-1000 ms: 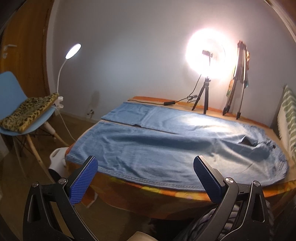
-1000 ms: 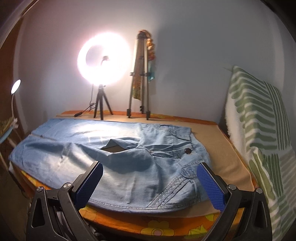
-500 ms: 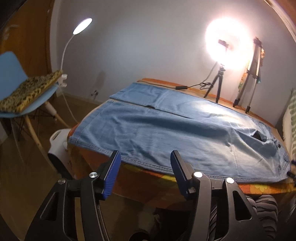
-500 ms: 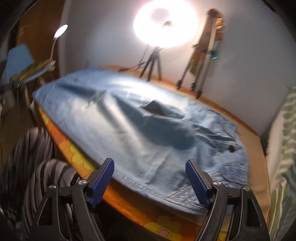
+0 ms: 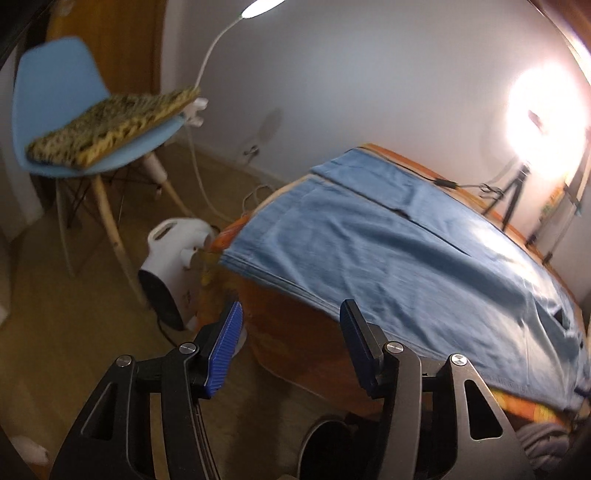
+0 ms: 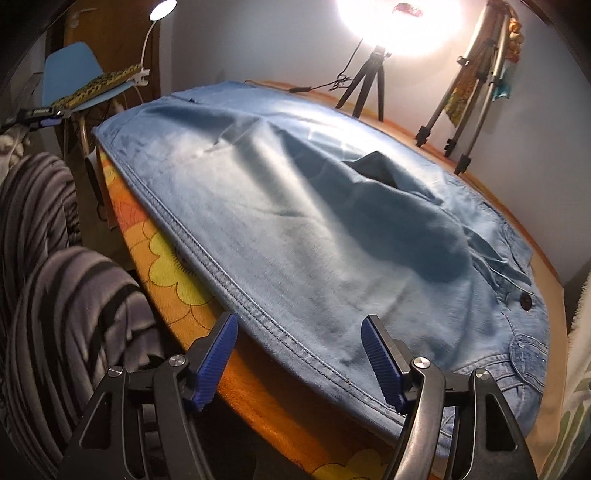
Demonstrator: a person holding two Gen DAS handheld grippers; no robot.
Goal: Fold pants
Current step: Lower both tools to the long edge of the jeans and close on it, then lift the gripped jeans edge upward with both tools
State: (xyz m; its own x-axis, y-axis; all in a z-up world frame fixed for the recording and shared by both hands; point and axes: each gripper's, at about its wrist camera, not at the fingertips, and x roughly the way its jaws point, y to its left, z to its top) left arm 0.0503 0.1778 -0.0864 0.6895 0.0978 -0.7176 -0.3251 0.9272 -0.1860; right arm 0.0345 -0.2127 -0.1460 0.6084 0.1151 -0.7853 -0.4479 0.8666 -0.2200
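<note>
Light blue jeans (image 5: 388, 251) lie flat on the bed, legs to the left and waistband with its button (image 6: 524, 302) to the right. My left gripper (image 5: 291, 325) hovers off the bed's near edge, close to the hem of the front leg (image 5: 236, 262). Its jaws stand half open with nothing between them. My right gripper (image 6: 299, 332) hangs low over the near side seam (image 6: 258, 314) by the hip. Its jaws are closing, and the seam runs between the pads without being pressed.
An orange flowered sheet (image 6: 162, 254) covers the bed. A blue chair (image 5: 51, 85) with a spotted cushion and a white appliance (image 5: 170, 254) stand on the floor at left. Ring light (image 6: 399, 22) and tripod (image 6: 476, 85) stand at the back. Striped-trousered legs (image 6: 48, 266) are near left.
Both grippers' jaws have narrowed. The left one swung left toward the leg hems, tilting down. The right one rolled and dropped toward the near seam at the hip.
</note>
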